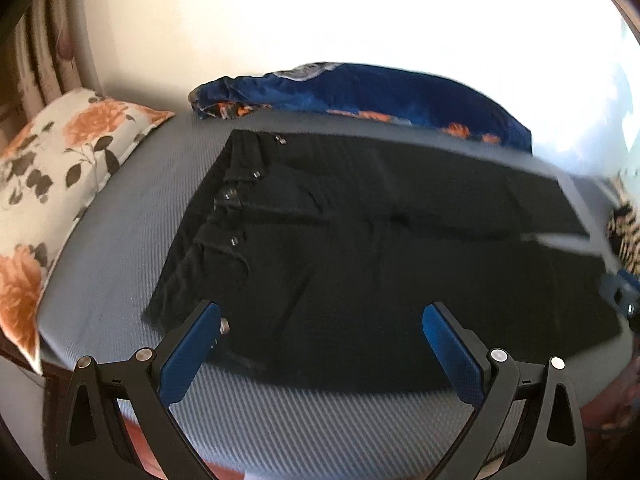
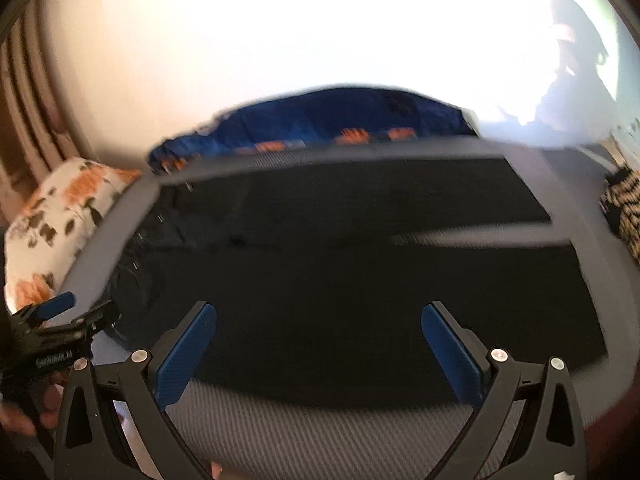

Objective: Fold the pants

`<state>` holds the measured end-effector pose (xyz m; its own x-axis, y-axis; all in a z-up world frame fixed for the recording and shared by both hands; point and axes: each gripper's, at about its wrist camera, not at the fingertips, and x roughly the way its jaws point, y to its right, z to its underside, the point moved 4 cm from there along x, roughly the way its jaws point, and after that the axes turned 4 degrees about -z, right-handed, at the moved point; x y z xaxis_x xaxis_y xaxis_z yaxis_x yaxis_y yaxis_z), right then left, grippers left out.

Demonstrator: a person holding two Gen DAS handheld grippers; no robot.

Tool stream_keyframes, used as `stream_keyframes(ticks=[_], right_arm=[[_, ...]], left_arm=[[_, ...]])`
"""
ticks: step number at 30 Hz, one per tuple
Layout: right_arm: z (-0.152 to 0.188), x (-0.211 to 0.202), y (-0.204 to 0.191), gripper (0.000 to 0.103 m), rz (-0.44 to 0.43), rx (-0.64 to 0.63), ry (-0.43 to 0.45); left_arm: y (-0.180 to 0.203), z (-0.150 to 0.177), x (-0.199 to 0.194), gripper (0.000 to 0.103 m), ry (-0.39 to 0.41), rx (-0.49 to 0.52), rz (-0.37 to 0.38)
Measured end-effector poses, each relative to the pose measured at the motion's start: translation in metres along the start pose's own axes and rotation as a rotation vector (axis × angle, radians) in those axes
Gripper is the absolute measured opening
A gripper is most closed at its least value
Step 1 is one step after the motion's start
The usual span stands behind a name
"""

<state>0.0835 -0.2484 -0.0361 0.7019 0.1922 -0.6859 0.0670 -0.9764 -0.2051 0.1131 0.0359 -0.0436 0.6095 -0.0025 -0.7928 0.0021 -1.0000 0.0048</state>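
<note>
Nearest me, my left gripper [image 1: 322, 320] is spread wide with nothing in it, hovering over the near edge of the black denim pants [image 1: 360, 248]. The pants lie flat on the grey ribbed mattress [image 1: 300, 432], waistband left toward the floral orange-and-white pillow [image 1: 60, 160], legs running right. I judge that's a layout for folding. My right gripper [image 2: 319, 320] is also wide apart and empty, above the leg area. The left view shows sharp waistband rivets; the right view blurs them but shows the left gripper at its left edge. A blue patterned blanket [image 1: 380, 92] lies behind.
</note>
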Motion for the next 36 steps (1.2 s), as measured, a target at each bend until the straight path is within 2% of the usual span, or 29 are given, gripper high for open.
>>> stream_keyframes(ticks=[6, 8, 9, 11, 13, 15, 21, 23, 27, 31, 36], right_arm=[[-0.041, 0.041, 0.004, 0.102, -0.087, 0.014, -0.047], [-0.053, 0.055, 0.004, 0.102, -0.130, 0.038, -0.061], [-0.059, 0.063, 0.004, 0.102, -0.151, 0.048, -0.068], [-0.071, 0.081, 0.001, 0.102, -0.181, 0.061, -0.070], [-0.082, 0.102, -0.003, 0.102, -0.191, 0.063, -0.081], [-0.090, 0.124, -0.008, 0.102, -0.173, 0.055, -0.096], [-0.094, 0.182, -0.020, 0.102, -0.192, 0.057, -0.174], [-0.092, 0.199, -0.024, 0.102, -0.190, 0.055, -0.201], [-0.090, 0.227, -0.030, 0.102, -0.191, 0.054, -0.246], [-0.095, 0.247, -0.035, 0.102, -0.196, 0.039, -0.263], [-0.105, 0.260, -0.038, 0.102, -0.198, 0.019, -0.256]], left_arm=[[-0.058, -0.060, 0.043, 0.084, 0.024, -0.072, 0.002], [-0.078, -0.081, 0.067, 0.071, 0.013, -0.098, 0.032], [-0.085, -0.088, 0.077, 0.068, 0.006, -0.107, 0.056], [-0.104, -0.107, 0.106, 0.054, -0.032, -0.138, 0.103], [-0.119, -0.123, 0.134, 0.050, -0.061, -0.165, 0.162], [-0.129, -0.134, 0.155, 0.049, -0.081, -0.186, 0.203], [-0.164, -0.158, 0.228, 0.048, -0.200, -0.302, 0.422], [-0.173, -0.162, 0.244, 0.047, -0.223, -0.333, 0.447], [-0.179, -0.173, 0.270, 0.044, -0.248, -0.315, 0.462], [-0.172, -0.182, 0.289, 0.032, -0.267, -0.287, 0.506], [-0.157, -0.189, 0.296, 0.030, -0.279, -0.252, 0.574]])
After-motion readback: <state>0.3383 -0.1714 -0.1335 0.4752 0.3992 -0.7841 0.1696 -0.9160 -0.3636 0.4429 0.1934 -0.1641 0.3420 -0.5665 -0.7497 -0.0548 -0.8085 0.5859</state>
